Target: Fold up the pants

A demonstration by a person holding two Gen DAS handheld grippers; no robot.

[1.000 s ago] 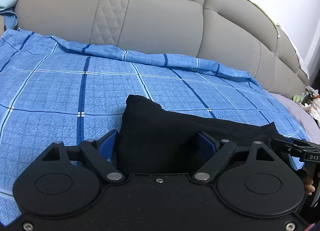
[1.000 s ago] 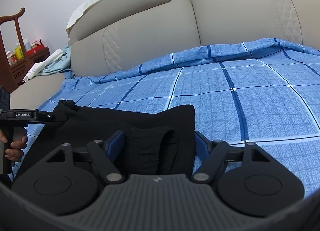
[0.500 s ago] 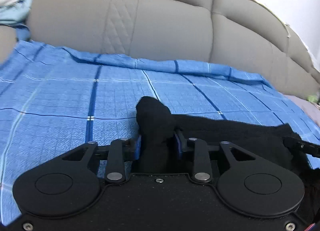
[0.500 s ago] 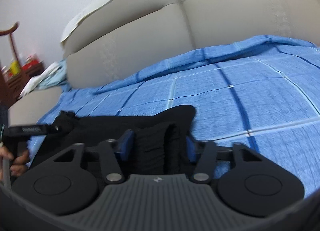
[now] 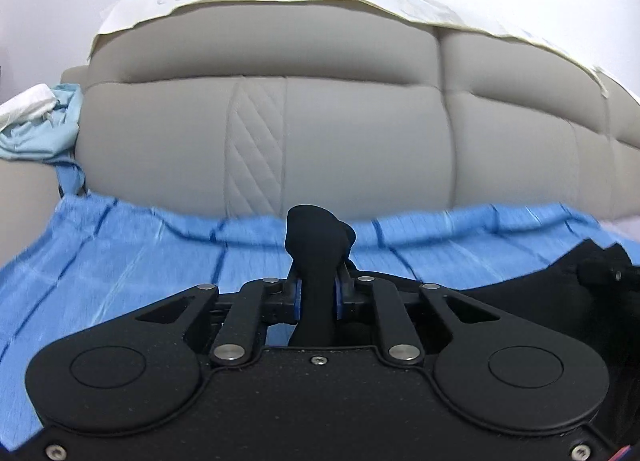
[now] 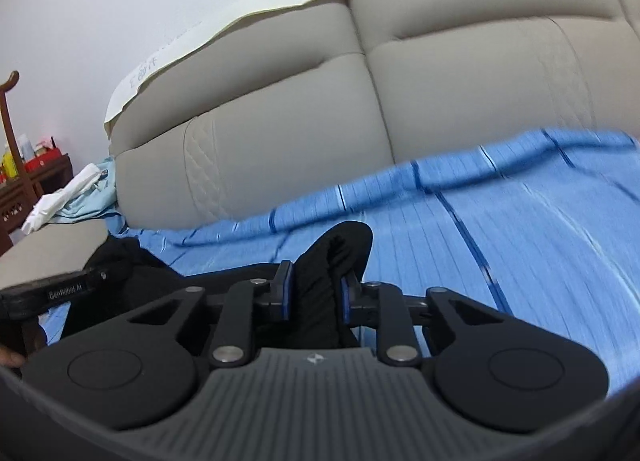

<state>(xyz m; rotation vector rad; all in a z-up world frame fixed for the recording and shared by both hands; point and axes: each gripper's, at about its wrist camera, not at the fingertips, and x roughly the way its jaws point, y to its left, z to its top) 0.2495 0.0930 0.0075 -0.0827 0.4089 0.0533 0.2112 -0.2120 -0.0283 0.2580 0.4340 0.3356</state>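
Note:
The black pants [image 5: 316, 237] are bunched up between the blue pads of my left gripper [image 5: 318, 289], whose jaws are closing tight on a corner of the cloth. In the right wrist view another corner of the pants [image 6: 344, 245] stands up between the pads of my right gripper [image 6: 316, 285], also closing on the fabric. Both corners are raised off the blue checked bed sheet [image 5: 120, 261]. The cloth between them hangs dark and low toward the other gripper [image 6: 52, 289]. Most of the garment is hidden behind the gripper bodies.
A padded beige headboard [image 5: 340, 141] rises just beyond the sheet [image 6: 520, 241]. Light blue and white cloths [image 6: 80, 197] lie on the beige ledge at the left. A dark wooden stand with bottles [image 6: 24, 189] stands at the far left. A hand [image 6: 8, 359] shows at the edge.
Both grippers went from open around the pants to pinched on them. Both have risen and tipped upward, so more headboard and wall show, and the gripped corners are off the sheet.

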